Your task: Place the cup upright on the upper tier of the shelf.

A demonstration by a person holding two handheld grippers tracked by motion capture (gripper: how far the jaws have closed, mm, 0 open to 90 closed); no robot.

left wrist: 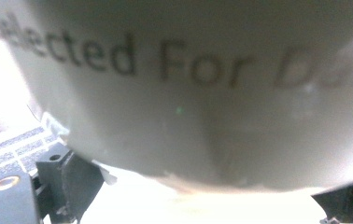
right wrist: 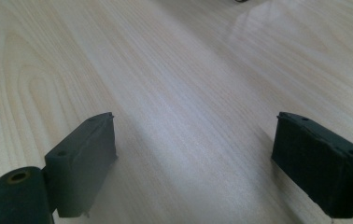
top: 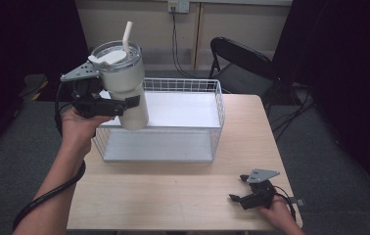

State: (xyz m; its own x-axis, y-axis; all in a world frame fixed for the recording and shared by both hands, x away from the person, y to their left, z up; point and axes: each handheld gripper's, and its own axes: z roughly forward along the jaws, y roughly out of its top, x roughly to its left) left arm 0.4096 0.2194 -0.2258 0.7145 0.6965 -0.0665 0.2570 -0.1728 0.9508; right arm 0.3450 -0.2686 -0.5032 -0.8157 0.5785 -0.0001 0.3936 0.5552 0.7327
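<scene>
Tumbler (left wrist: 188, 102), white, side wall: 1 line of dark grey print, blurred, cut at both ends. Readable part: "...elected For D...". First letters lost past left edge, last word smeared beyond "D". Same tumbler seen from high view (top: 124, 83): print too small to read. No other text, number or brand legible.

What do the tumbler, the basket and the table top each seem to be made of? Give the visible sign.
Tumbler: looks like coated metal or hard plastic, matt off-white with printed lettering; the look leaves it open. Its lid is clear plastic.
Basket: thin wire painted white, showing an open grid.
Table top: pale wood or wood-look laminate, with grain lines and a slight sheen.
</scene>
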